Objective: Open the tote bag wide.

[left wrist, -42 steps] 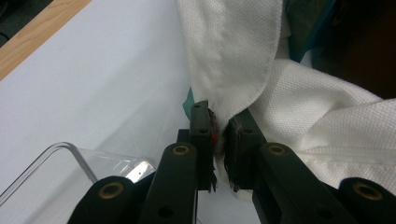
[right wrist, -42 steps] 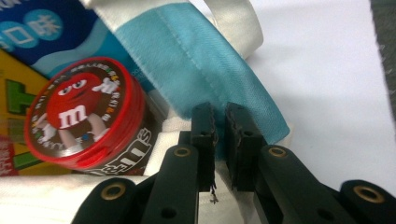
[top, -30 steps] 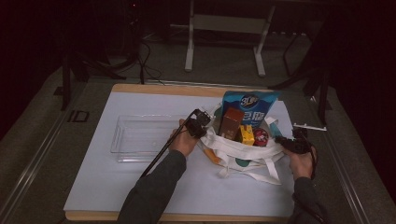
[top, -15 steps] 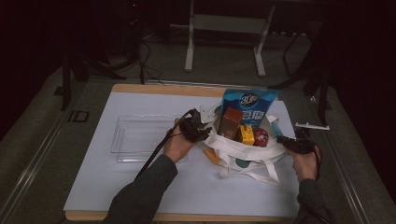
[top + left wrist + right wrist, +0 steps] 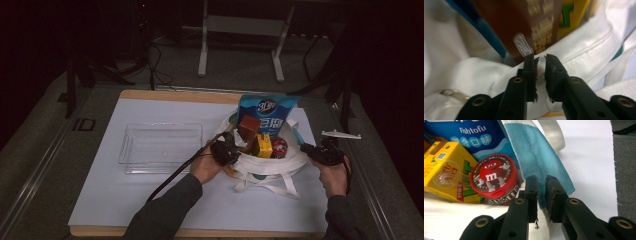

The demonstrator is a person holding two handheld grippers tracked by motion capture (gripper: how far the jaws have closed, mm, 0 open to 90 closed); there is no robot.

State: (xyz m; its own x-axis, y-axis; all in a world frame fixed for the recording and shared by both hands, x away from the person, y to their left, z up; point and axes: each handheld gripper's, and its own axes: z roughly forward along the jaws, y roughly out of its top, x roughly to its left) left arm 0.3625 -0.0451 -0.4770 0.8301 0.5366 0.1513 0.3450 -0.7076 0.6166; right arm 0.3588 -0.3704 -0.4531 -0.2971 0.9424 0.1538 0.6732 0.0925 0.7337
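A white tote bag lies open at the right middle of the table. A blue Fishtofu pouch, a brown box, a yellow carton and a red M&M's tub stand in it. My left gripper is at the bag's left rim, its jaws pinched on the white fabric in front of the brown box. My right gripper is shut on the right rim's blue lining, beside the M&M's tub.
A clear plastic tray sits empty left of the bag, close to my left forearm. The bag's white straps trail toward the table's front edge. The white table cover ends at a wooden border; a metal stand is behind the table.
My left gripper has come nearer and rightward onto the bag's left rim. The right gripper and the bag's contents have stayed in place.
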